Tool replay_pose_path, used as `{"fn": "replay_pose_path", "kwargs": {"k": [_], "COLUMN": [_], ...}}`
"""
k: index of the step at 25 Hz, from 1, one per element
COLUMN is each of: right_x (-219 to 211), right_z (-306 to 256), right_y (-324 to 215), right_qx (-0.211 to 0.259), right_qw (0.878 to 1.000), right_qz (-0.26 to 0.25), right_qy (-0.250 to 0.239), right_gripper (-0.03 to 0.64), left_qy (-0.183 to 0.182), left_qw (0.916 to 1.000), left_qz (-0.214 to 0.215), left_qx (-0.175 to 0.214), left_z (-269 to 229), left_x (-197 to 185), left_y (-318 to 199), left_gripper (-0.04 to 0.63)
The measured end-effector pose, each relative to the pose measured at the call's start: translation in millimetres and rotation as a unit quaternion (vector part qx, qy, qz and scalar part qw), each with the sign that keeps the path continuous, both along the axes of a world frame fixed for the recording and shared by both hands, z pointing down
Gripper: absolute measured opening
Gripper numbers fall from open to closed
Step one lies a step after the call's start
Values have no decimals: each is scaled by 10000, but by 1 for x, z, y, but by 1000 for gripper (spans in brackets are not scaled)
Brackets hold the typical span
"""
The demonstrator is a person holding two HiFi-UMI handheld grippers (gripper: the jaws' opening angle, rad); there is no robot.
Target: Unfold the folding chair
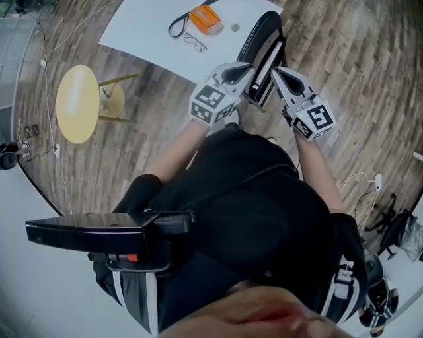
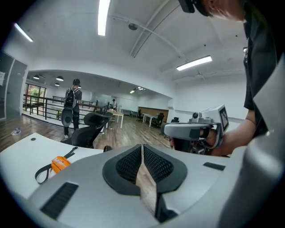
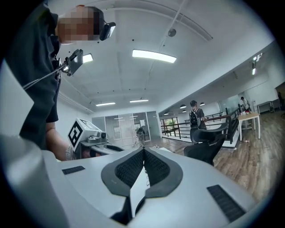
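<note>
The folded black chair (image 1: 263,41) leans upright against the edge of the white table (image 1: 149,30) in the head view. My left gripper (image 1: 246,66) is shut and empty, its tip close to the chair's left side. On the chair's right side, my right gripper (image 1: 275,70) is also shut with nothing in it. Whether either tip touches the chair I cannot tell. In the left gripper view the jaws (image 2: 142,156) meet, and the right gripper (image 2: 196,130) shows ahead to the right. The right gripper view shows its own jaws (image 3: 143,156) pressed together.
A yellow round stool (image 1: 78,103) stands on the wood floor to the left. An orange strapped item (image 1: 205,18) and glasses (image 1: 195,43) lie on the table. Beyond the table are a black office chair (image 2: 89,129) and a person with a backpack (image 2: 72,106). Cables lie at the floor's edges.
</note>
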State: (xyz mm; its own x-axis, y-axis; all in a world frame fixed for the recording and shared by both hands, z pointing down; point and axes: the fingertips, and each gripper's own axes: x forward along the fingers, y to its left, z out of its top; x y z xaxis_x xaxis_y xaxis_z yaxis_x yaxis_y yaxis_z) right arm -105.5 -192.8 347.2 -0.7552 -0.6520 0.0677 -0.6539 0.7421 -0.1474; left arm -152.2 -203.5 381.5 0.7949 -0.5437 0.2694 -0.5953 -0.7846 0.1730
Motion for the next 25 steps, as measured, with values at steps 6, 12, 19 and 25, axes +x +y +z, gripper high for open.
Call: {"fn": "replay_pose_path", "kwargs": {"k": [6, 12, 19, 25], "right_x": [-21, -26, -8, -1], "right_z": [28, 42, 55, 62], "right_y": [-36, -51, -42, -31], "right_qx": [-309, -485, -707, -884], "right_qw": [9987, 9957, 9900, 9866], "right_qz": [411, 777, 1198, 1363], "right_qy": [32, 130, 248, 135], "right_gripper": [8, 8, 8, 8], "left_qy": [-263, -753, -1096, -1245], "left_qw": [9981, 9910, 9773, 9674], "left_qz": [-138, -87, -274, -330], "left_qx": [-539, -1100, -1794, -2182], "left_z": [44, 96, 154, 189], "left_x": [-18, -23, -17, -6], "left_y": [-43, -69, -85, -91], "left_gripper": [6, 99, 223, 236]}}
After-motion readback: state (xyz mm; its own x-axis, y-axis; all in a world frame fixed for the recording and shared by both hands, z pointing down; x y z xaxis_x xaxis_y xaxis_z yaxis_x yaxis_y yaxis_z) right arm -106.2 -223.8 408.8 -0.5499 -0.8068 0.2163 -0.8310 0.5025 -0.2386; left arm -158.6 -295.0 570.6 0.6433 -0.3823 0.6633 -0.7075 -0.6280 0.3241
